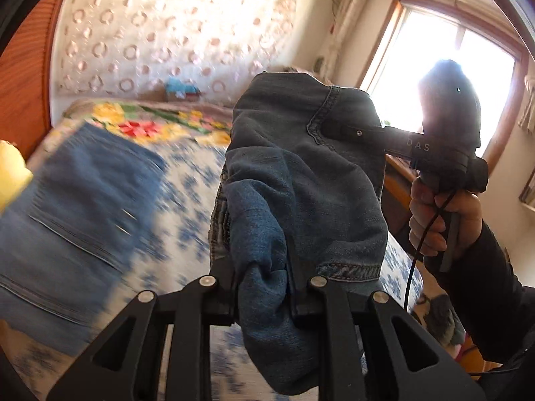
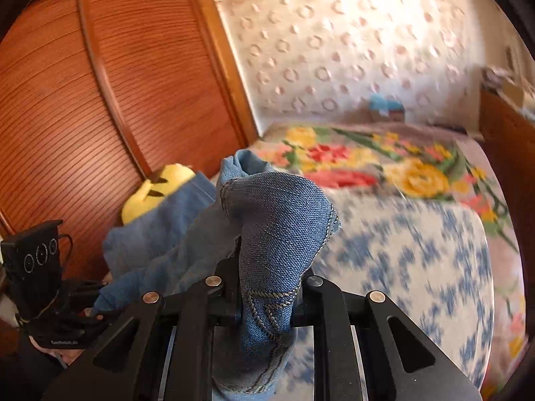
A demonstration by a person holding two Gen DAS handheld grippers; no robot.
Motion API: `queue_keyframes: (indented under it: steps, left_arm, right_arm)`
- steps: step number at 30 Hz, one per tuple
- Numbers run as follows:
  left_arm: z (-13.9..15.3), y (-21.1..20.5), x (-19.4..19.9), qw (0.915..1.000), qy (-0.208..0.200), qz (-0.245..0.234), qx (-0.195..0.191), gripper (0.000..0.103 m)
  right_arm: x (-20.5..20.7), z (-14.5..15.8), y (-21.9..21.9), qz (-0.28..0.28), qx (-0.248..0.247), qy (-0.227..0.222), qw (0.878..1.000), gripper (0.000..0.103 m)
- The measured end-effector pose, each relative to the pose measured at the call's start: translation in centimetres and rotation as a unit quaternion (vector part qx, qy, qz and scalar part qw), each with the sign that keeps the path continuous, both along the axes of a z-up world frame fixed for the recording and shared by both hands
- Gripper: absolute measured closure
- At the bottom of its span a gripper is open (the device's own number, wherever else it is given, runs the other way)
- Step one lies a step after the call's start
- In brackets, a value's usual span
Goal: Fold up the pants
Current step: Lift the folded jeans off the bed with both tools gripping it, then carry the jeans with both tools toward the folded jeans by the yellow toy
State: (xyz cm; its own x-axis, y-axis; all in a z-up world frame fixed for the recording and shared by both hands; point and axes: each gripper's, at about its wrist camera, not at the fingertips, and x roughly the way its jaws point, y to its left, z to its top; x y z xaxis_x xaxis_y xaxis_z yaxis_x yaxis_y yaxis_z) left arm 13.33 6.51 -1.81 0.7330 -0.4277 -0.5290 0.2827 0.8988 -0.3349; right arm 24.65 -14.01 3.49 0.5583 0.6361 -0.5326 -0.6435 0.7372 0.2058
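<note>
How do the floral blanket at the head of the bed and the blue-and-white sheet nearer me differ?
1. Colour: the floral blanket shows red, yellow and green flowers; the blue-and-white sheet carries only small blue marks on white.
2. Pattern: the blanket's flowers are large, the sheet's print small and repeating.
3. Place: the blanket lies toward the wall, the sheet nearer the grippers.

Both lie on the bed.

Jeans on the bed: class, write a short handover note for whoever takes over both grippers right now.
Left gripper: shut on a bunch of the jeans.
Right gripper: shut on another bunch of the same denim.
Both bunches are lifted; the rest of the jeans lies on the floral bedspread.
Done: both grips taken, cloth raised.
Left: carry the held part over, lay it flat, finish folding.
</note>
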Motion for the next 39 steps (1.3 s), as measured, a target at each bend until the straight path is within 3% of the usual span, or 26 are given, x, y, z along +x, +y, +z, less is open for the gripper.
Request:
queue_keyframes:
  steps: [8, 18, 22, 26, 28, 31, 39]
  left_arm:
    - [3.4, 7.6, -0.9, 0.997, -0.031, 0.07, 0.015, 0.086]
    - [4.4, 15.8, -1.2, 0.9868, -0.037, 0.149, 0.052, 0.086]
    - [2.9, 17.7, 0.3, 0.9839, -0.012, 0.16, 0.079, 0.086]
    - [-1.5, 18.5, 3.8, 0.9798, 0.059, 0.16, 0.104, 0.082]
    - [-2.7, 18.9, 4.5, 0.9774, 0.068, 0.168, 0.109, 0.078]
    - [-2.7, 19.6, 3.9, 0.9787, 0.062, 0.174, 0.089, 0.07]
    - [-2.6, 18.8, 2.6, 0.971, 0.05, 0.193, 0.132, 0.06]
  right_arm:
    - [1.6, 3.8, 9.6, 0.059, 0.006, -0.032, 0.998, 0.089]
    - [3.8, 4.6, 19.8, 0.124, 0.056, -0.021, 0.991, 0.089]
    - [5.7, 1.5, 21.9, 0.129, 0.078, 0.013, 0.988, 0.088]
    - [8.0, -4.2, 22.9, 0.11, 0.018, 0.056, 0.992, 0.086]
    - [8.8, -6.9, 22.7, 0.09, -0.023, 0.067, 0.993, 0.083]
    - [9.3, -7.9, 21.0, 0.084, -0.023, 0.076, 0.993, 0.068]
    - [8.6, -8.4, 18.8, 0.033, -0.06, 0.084, 0.994, 0.047]
